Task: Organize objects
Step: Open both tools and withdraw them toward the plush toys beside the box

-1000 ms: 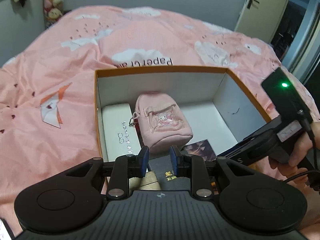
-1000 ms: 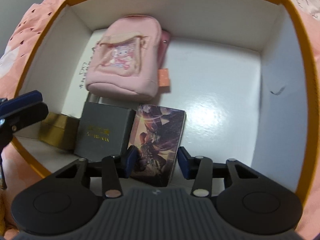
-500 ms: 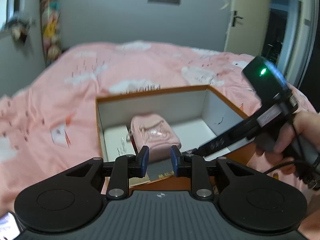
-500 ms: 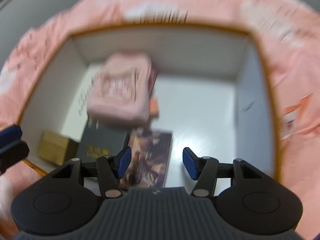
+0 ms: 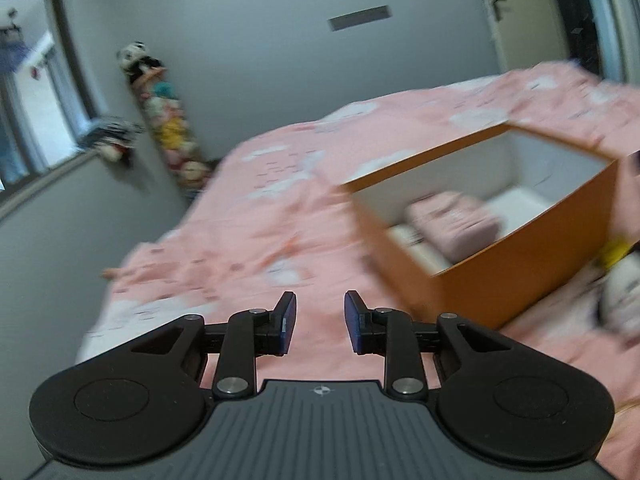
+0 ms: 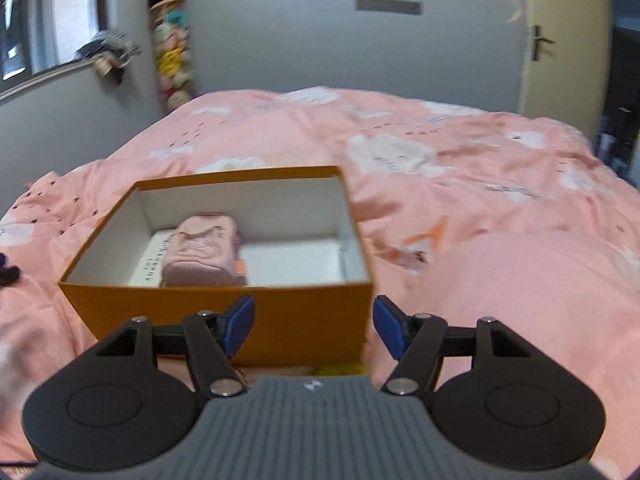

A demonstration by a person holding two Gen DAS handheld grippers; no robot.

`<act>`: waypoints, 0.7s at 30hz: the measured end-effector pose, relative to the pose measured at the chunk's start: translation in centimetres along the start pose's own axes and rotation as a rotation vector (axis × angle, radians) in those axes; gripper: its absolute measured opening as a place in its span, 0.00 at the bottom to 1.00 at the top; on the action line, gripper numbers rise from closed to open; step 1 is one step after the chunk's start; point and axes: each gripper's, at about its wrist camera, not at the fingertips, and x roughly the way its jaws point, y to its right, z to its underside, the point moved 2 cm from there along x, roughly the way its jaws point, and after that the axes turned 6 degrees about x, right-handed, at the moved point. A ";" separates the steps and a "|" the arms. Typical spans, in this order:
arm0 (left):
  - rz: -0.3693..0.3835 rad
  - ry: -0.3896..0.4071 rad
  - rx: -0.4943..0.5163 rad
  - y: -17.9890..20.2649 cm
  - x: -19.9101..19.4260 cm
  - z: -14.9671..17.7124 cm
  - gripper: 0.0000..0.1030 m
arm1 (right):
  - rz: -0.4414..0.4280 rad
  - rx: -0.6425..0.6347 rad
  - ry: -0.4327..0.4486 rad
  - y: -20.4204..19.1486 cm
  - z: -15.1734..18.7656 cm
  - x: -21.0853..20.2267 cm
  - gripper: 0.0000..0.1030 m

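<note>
Both wrist views look forward and slightly down across the bed (image 6: 460, 184). The right view faces the orange box (image 6: 224, 312) closely at lower centre; the left view, blurred, has it (image 5: 516, 264) at right. Both share the stuffed-toy column (image 5: 168, 120) on the far wall.

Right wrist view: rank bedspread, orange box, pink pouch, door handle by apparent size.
1. Bedspread: fills most of the frame.
2. Orange box.
3. Pink pouch, inside the box.
4. Door handle: smallest, but it is farthest from the camera, so distance shrinks it.
</note>
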 end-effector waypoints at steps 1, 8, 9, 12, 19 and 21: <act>-0.022 -0.018 0.012 -0.4 0.3 0.4 0.34 | 0.016 0.007 0.012 0.2 0.5 -0.4 0.66; -0.069 -0.149 0.054 -0.7 2.7 2.9 0.33 | 0.057 0.105 -0.070 2.6 3.6 -2.1 0.67; -0.087 -0.169 0.058 -0.6 2.9 3.0 0.32 | 0.061 0.116 -0.080 2.9 3.9 -2.3 0.67; -0.125 -0.116 0.043 -0.9 1.7 2.3 0.32 | 0.080 0.125 -0.104 3.4 4.2 -2.7 0.68; -0.038 -0.033 0.010 0.5 -1.5 -0.6 0.32 | 0.088 0.117 -0.219 4.2 5.9 -2.1 0.67; -0.001 -0.013 0.008 1.4 -2.3 -1.6 0.34 | 0.077 0.114 -0.252 4.4 6.4 -1.8 0.63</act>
